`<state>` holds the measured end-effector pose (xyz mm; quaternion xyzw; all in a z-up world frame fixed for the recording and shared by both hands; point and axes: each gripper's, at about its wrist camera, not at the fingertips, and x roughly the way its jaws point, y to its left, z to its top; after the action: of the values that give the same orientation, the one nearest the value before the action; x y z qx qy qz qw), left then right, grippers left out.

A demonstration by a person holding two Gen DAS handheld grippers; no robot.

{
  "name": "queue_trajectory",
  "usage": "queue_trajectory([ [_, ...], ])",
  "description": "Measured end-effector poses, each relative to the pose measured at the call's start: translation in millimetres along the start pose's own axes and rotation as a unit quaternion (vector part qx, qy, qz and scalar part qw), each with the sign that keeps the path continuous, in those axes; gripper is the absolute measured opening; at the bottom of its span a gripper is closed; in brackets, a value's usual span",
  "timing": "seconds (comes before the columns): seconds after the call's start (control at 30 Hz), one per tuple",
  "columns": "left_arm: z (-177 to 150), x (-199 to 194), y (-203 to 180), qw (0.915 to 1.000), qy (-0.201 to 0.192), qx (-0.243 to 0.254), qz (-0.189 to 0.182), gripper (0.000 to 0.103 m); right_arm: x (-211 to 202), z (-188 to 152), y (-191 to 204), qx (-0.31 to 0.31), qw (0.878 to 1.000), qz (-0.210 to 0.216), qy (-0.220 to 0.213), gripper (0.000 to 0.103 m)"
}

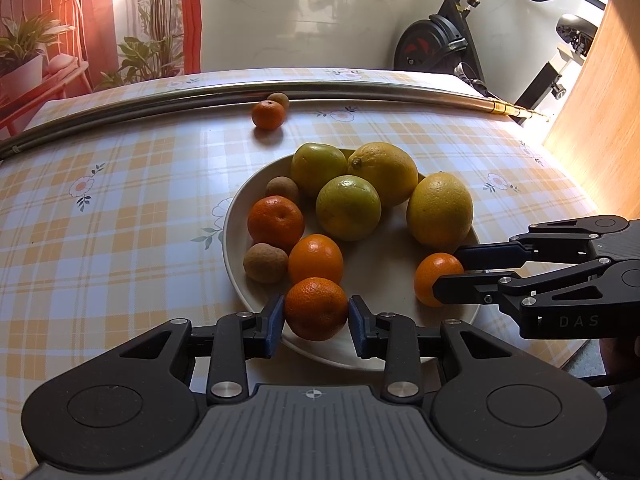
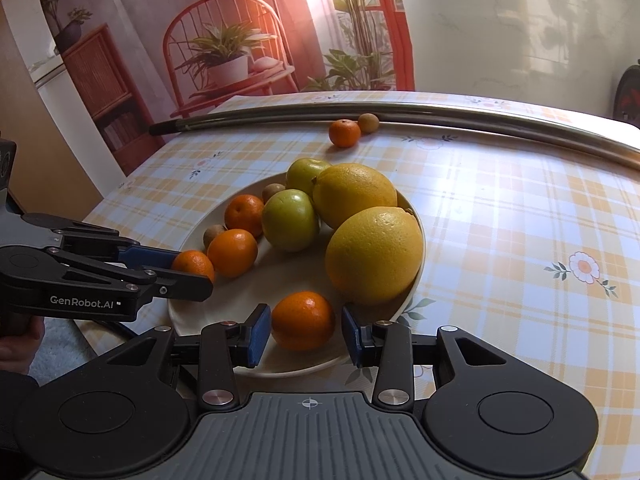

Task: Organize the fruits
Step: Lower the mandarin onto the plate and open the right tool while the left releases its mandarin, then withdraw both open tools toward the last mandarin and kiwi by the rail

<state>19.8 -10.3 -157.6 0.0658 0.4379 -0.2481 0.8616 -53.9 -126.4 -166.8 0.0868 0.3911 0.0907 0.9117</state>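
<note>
I find the surface (image 1: 120,208), under a checked floral cloth, carrying a pale plate (image 1: 234,240) near its front edge. On the plate: two yellow lemons (image 2: 374,254), two green citrus (image 2: 290,220), several mandarins and small brown fruits. My left tool (image 1: 316,318) has its blue pads against both sides of a mandarin (image 1: 316,308) at the plate's near rim. My right tool (image 2: 306,328) straddles another mandarin (image 2: 303,320), pads spread slightly clear of it. One loose mandarin (image 1: 268,115) and a brown fruit (image 1: 279,100) lie beside a metal rod (image 1: 360,94) at the far side.
</note>
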Motion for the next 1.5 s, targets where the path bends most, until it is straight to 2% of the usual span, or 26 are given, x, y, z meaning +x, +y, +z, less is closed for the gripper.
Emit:
queue_trajectory([
  [0.17,0,0,0,1.0000,-0.001,0.000,-0.002,0.038,0,0,0,0.000,1.000,-0.001,0.000,0.036],
  [0.33,0,-2,-3,0.9998,-0.008,0.010,-0.011,0.059,-2,0,0,-0.002,1.000,0.000,-0.005,0.036],
  [0.57,2,-10,6,0.9993,-0.035,-0.006,-0.008,0.062,-13,9,-2,-0.008,0.999,0.010,-0.032,0.036],
  [0.67,8,-17,12,0.9982,-0.057,-0.016,-0.004,0.069,-18,17,-4,-0.011,0.999,0.009,-0.045,0.036],
  [0.8,21,-24,20,0.9963,-0.082,-0.027,0.008,0.069,-25,33,-10,-0.015,0.998,0.001,-0.064,0.036],
  [1.17,74,-42,44,0.9897,-0.135,-0.037,0.033,0.069,-24,86,-30,-0.037,0.993,-0.055,-0.099,0.036],
  [1.37,97,-46,54,0.9848,-0.162,-0.033,0.052,0.069,-10,112,-36,-0.038,0.992,-0.058,-0.108,0.036],
  [1.5,103,-40,62,0.9833,-0.167,-0.034,0.064,0.069,11,129,-41,-0.024,0.993,-0.053,-0.101,0.036],
])
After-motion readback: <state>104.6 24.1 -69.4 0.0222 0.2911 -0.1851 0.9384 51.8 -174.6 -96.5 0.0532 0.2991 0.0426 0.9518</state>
